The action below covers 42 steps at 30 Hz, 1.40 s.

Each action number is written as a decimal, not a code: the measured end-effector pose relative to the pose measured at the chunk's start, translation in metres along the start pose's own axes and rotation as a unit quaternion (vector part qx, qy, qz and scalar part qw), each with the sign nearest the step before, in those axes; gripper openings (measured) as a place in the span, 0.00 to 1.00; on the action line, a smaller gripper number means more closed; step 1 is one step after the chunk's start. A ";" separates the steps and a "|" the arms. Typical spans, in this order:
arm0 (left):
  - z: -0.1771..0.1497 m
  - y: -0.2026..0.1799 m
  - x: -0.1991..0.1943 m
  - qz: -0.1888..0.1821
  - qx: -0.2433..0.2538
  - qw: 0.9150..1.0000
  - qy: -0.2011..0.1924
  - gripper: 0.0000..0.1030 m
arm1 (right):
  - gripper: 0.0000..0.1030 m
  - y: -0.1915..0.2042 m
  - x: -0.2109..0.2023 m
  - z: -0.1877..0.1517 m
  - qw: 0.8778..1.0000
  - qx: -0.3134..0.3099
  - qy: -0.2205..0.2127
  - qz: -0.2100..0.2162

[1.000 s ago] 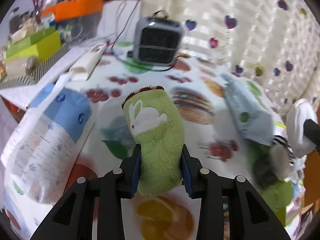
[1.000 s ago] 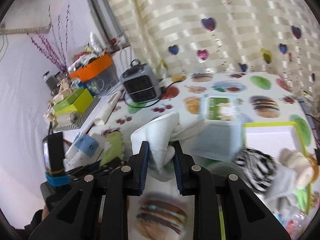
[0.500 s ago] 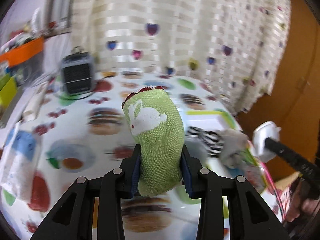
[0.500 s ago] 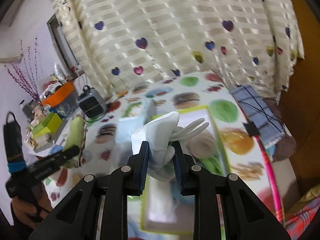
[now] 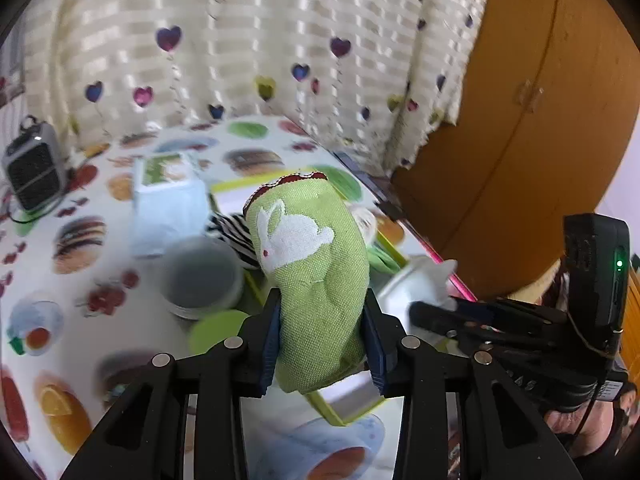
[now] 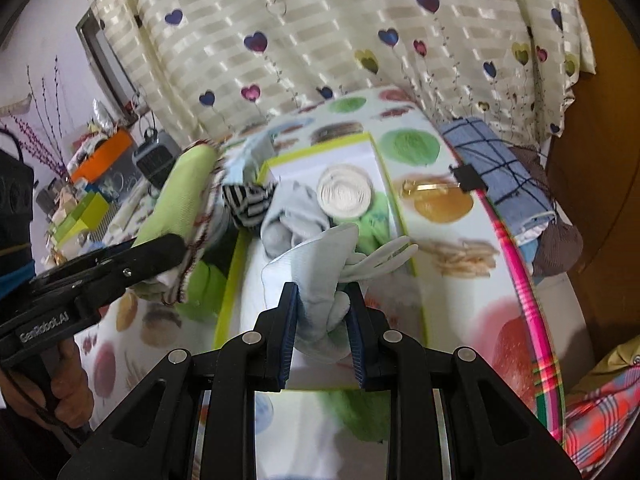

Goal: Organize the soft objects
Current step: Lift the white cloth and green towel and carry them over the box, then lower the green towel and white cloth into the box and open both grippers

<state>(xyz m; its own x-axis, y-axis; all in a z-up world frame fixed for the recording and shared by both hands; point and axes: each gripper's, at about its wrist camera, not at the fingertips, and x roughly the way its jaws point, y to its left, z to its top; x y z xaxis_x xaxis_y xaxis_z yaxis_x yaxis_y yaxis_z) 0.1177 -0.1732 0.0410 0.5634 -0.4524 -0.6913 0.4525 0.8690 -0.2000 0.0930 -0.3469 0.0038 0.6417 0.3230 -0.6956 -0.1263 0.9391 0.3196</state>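
Left tongs (image 5: 322, 336) pinch a green rabbit pouch (image 5: 312, 264) near its lower end; its long axis runs up and away along the fingers, the red-trimmed end pointing toward the heart-print curtain (image 5: 248, 40). Right tongs (image 6: 322, 320) squeeze a white glove (image 6: 316, 268), fingers splayed to the right, above the lime-rimmed tray (image 6: 394, 200), which lies on the tabletop (image 6: 452, 264) holding a striped cloth (image 6: 248, 200) and grey fabric (image 6: 292, 212).
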 end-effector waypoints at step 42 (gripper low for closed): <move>-0.017 -0.013 -0.015 -0.001 0.028 1.000 -0.014 0.51 | 0.41 0.020 -0.040 -0.015 0.997 -0.051 -0.039 -0.042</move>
<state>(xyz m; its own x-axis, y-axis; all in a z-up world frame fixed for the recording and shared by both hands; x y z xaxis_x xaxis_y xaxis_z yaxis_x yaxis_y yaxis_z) 0.0921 -0.1742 0.0418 0.5811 -0.4599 -0.6714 0.4904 0.8563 -0.1621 0.0540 -0.3396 0.0282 0.7097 0.2370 -0.6634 -0.1436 0.9706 0.1931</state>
